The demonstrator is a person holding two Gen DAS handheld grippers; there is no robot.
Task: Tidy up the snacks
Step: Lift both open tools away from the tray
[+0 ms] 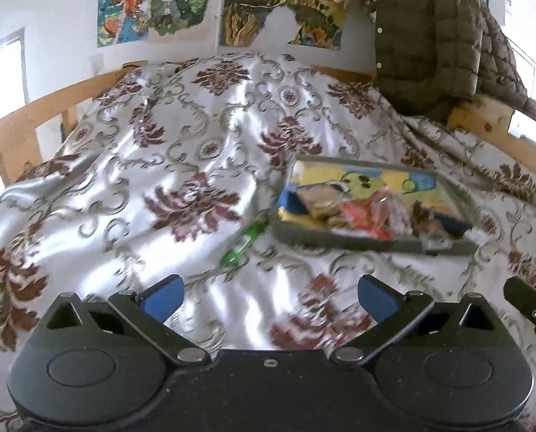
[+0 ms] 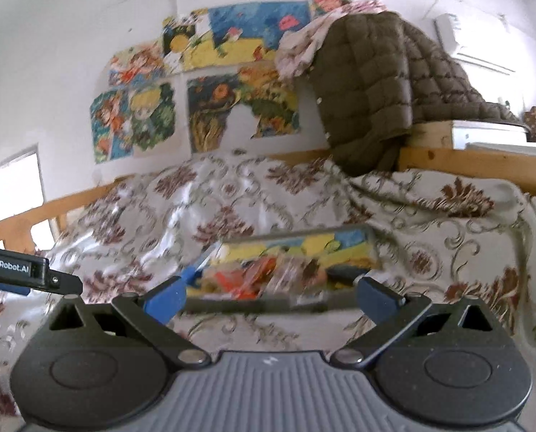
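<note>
Satin bedspread (image 1: 203,136) bearing snack tray (image 1: 339,239); green tube (image 1: 244,243) stray beside tray; left gripper (image 1: 269,293), right gripper (image 2: 271,297) spread, empty, facing tray for pickup.

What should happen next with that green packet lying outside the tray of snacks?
Probably the left gripper, open and empty, should reach forward to the green packet. It lies alone on the bedspread just left of the tray, where the other snacks are piled.

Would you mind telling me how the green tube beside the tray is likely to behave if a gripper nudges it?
The green tube looks round and slim, so it may roll. It lies on glossy, rumpled bedcover, so it would probably slide or settle into a fold. It lies loose, left of the tray, and looks light.
</note>
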